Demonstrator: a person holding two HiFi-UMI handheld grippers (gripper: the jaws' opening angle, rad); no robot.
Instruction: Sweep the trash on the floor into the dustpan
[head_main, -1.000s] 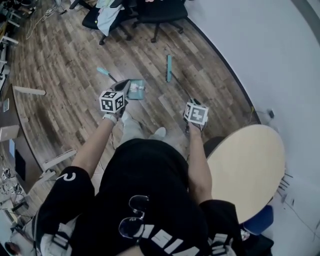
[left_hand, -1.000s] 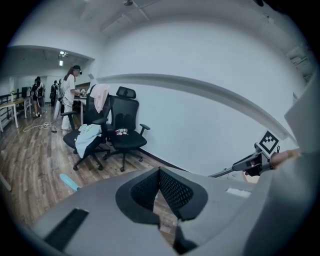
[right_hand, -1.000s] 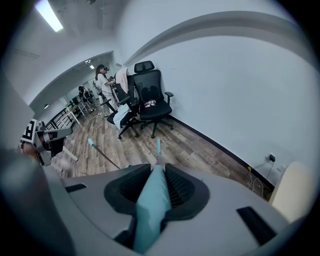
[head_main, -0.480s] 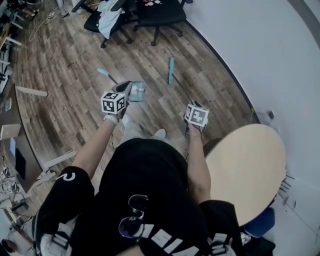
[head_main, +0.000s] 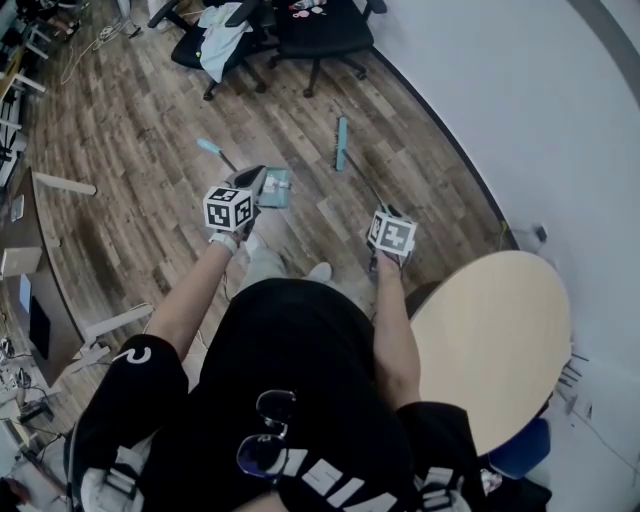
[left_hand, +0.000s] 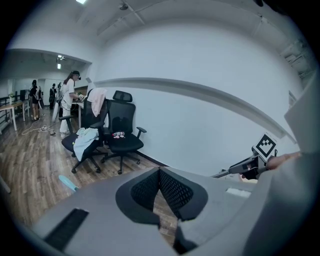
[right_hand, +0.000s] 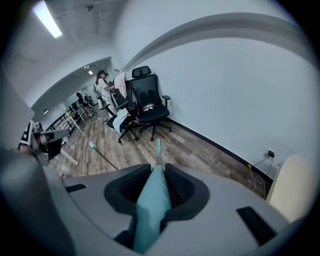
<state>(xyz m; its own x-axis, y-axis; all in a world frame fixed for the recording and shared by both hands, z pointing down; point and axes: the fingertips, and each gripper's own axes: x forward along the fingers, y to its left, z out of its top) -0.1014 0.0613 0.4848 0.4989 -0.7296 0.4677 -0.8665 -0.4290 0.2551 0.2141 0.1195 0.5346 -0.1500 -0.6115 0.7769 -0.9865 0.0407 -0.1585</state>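
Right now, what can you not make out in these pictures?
- Trash on the floor: head view, too small to tell.
- Contents of the dustpan: head view, too small.
- Hold of the left gripper on the dustpan: its cube covers it in head view; its jaws look shut, nothing shows between.
- Bristles of the broom: head view, too small.

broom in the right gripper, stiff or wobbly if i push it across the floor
Probably tip-heavy: the right gripper clamps the broom only at its teal handle, brush head far out. The thin shaft may flex under a push.
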